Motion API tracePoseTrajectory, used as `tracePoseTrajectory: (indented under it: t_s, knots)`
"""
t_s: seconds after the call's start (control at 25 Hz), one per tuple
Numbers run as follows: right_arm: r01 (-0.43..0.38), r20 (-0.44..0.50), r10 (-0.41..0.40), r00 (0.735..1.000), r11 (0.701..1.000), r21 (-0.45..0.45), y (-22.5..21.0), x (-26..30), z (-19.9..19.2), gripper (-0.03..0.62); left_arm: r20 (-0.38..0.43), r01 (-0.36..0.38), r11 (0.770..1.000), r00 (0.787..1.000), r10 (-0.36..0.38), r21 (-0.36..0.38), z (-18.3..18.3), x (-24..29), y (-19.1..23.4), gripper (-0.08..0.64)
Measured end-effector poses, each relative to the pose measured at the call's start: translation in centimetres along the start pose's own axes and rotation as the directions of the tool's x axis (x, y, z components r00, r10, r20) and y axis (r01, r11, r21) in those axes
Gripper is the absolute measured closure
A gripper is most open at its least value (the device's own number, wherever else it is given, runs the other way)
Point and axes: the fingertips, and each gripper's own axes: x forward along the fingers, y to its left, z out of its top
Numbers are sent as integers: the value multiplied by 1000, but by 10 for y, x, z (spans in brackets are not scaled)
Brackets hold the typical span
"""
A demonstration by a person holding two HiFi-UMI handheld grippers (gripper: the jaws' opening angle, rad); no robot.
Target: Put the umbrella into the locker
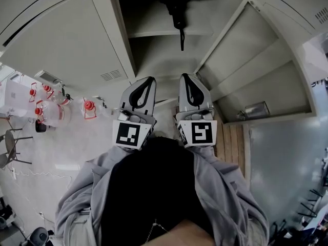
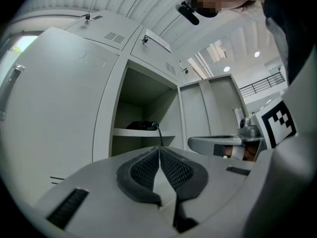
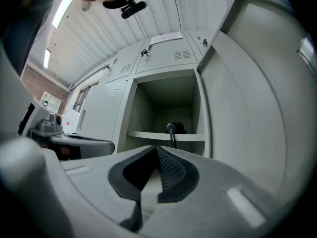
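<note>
A folded black umbrella lies on the upper shelf of the open grey locker, its strap hanging over the shelf's front edge. It also shows in the left gripper view as the umbrella and in the right gripper view as the umbrella. My left gripper and right gripper are side by side in front of the locker, a little back from it, both shut with nothing between the jaws. The left gripper and right gripper point level at the opening.
The locker's door stands open at the left, and a neighbouring locker's door at the right. Several clear jugs with red caps stand on the floor at the left beside a chair. A wooden strip runs along the floor at the right.
</note>
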Motion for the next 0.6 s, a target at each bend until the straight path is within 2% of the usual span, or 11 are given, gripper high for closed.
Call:
tracePoseTrajectory:
  t_s: [0.6]
  knots:
    - [-23,-9,23,1000,1000,21,-5,-7,-10,588,16,-13,1000,1000,13,-3,-1,0,-9,546]
